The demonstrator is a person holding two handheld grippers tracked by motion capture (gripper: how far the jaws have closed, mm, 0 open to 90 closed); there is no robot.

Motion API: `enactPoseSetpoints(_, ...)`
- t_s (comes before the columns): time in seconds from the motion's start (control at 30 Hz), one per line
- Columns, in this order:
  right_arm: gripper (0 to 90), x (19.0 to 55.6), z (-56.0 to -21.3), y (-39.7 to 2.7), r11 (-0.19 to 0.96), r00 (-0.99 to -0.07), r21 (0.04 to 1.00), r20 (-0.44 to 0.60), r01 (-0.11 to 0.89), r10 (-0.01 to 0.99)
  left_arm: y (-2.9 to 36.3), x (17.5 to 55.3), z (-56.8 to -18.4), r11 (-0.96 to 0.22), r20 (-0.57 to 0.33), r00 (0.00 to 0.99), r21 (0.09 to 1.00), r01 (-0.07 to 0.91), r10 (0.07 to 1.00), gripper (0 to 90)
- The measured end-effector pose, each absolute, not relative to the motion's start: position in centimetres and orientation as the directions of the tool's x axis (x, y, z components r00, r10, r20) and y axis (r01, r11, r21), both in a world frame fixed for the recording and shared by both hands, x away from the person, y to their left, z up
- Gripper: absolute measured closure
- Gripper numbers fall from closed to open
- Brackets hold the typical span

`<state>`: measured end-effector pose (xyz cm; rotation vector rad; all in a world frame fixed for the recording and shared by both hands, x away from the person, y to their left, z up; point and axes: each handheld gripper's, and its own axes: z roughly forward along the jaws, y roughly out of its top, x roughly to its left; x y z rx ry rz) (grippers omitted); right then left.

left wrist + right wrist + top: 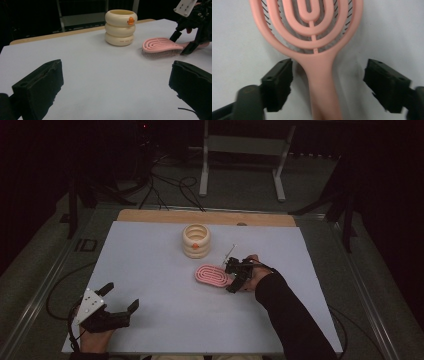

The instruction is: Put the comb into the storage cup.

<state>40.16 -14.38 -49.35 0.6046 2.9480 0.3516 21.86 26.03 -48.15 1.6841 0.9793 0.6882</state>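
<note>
A pink vented hairbrush (212,275) lies bristles down on the white table sheet (150,270), right of centre. Its handle (322,85) runs between the jaws of my right gripper (328,83), which stands open around it; the left jaw is close to the handle, the right jaw well apart. That gripper (236,275) comes in from the right over the brush handle. My left gripper (120,304) rests open near the table's front left corner, nothing between its jaws. From the left gripper view the brush (161,46) lies far right.
A cream ribbed cup of three stacked rings with a small orange mark (196,240) stands upright behind the brush, also cup (121,27). A wooden strip (150,215) borders the table's far edge. Cables and a white frame (242,150) lie on the floor beyond.
</note>
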Motion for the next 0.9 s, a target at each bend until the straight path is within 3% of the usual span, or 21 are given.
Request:
enactPoseSetpoints(0.1,27.6,40.1,-49.46,-14.25,0.895,-0.915,0.241,-0.057,0.376,0.399,26.04,21.86,-48.15,-0.144,-0.016,0.504,0.95,0.277,0.863,0.3)
enactPoseSetpoints(0.13,33.8,40.12,-49.47,-14.19,0.902,-0.922,0.232,-0.046,0.365,0.385,26.07,21.85,-48.15,-0.143,-0.016,0.504,0.95,0.276,0.863,0.3)
enactPoseSetpoints(0.37,48.4,39.91,-49.29,-13.84,0.91,-0.932,0.219,-0.012,0.352,0.363,26.0,21.84,-48.15,-0.144,-0.017,0.504,0.95,0.278,0.863,0.3)
enactPoseSetpoints(0.9,59.7,40.07,-49.15,-13.6,0.911,-0.93,0.201,0.008,0.36,0.366,26.0,21.84,-48.17,-0.142,-0.019,0.505,0.95,0.279,0.863,0.3)
